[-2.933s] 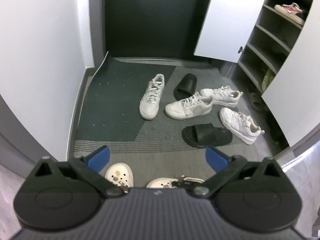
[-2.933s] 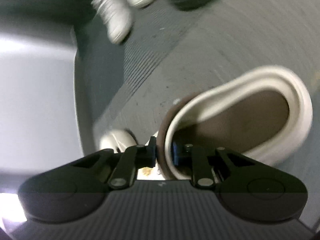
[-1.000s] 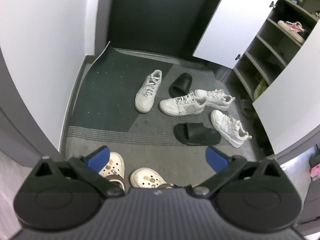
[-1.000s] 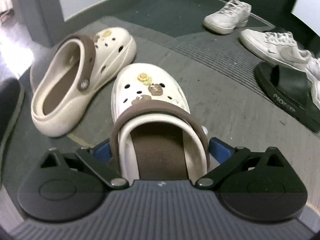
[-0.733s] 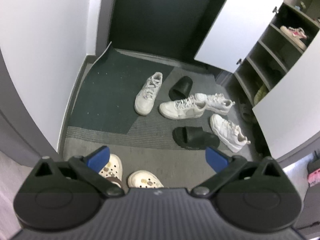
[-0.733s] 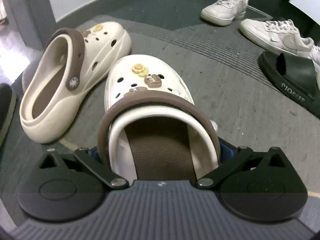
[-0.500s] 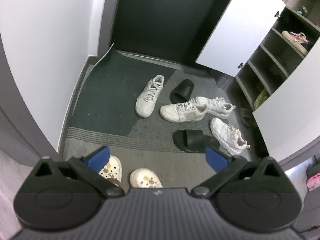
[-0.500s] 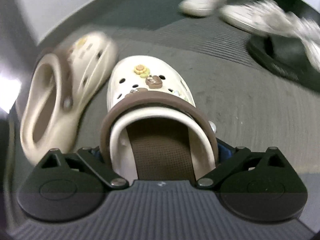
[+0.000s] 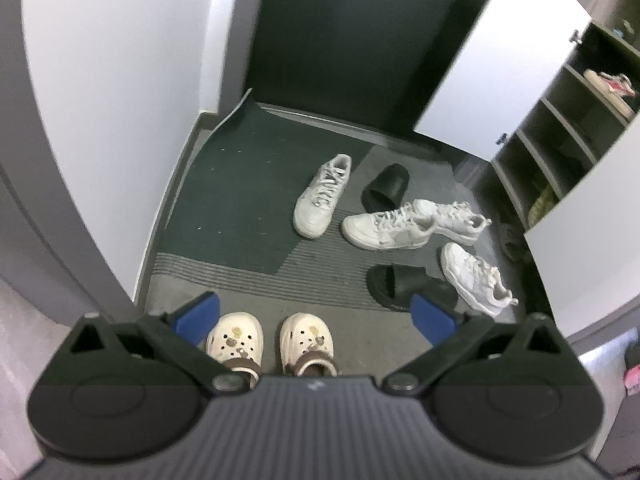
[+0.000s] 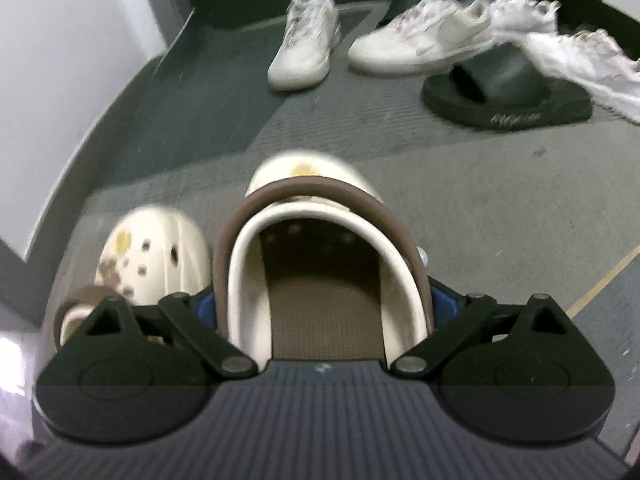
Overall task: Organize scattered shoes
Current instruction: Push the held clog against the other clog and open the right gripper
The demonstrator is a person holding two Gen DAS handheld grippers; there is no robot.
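Grey entry mat (image 9: 248, 280) between white wall and open shoe cupboard (image 9: 560, 128). Near edge: two cream clogs now side by side, toes pointing far, the left clog (image 10: 148, 256) no longer tipped over. Right gripper (image 10: 324, 304) spread around the heel of the right clog (image 10: 320, 240), pads beside it; contact hard to judge. Left gripper (image 9: 316, 316) spread, empty, held high. Pairing seemingly done. Farther off, white sneakers (image 9: 324, 196) and black slides (image 9: 408, 284) unsorted. Clog heels cut off; right view blurred.
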